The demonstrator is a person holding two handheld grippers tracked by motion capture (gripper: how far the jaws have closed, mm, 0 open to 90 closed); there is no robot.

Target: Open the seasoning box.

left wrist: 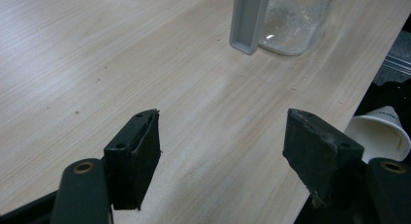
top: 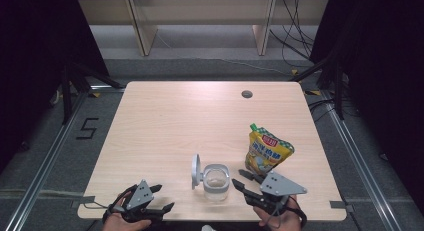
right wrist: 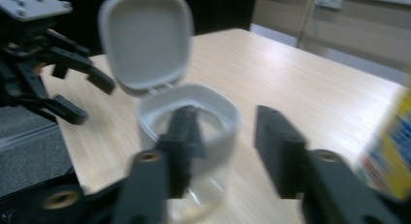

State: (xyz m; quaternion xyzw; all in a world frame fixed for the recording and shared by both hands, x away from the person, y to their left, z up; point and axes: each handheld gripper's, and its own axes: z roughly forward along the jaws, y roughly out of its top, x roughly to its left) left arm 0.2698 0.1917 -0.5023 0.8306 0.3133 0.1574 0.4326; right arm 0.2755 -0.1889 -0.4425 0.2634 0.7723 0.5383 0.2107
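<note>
Both hands come in at the table's near edge: the left gripper (top: pixel 161 198) sits low near the left corner with its 2 jaws spread wide, and the right gripper (top: pixel 239 179) points left, jaws parted with nothing gripped.

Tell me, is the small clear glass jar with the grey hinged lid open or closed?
Open. The clear glass jar stands upright on the wooden table, and its grey hinged lid is flipped up on edge beside the mouth, leaving the rim uncovered.

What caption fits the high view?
Two open grippers flank a clear jar, lid flipped up.
</note>
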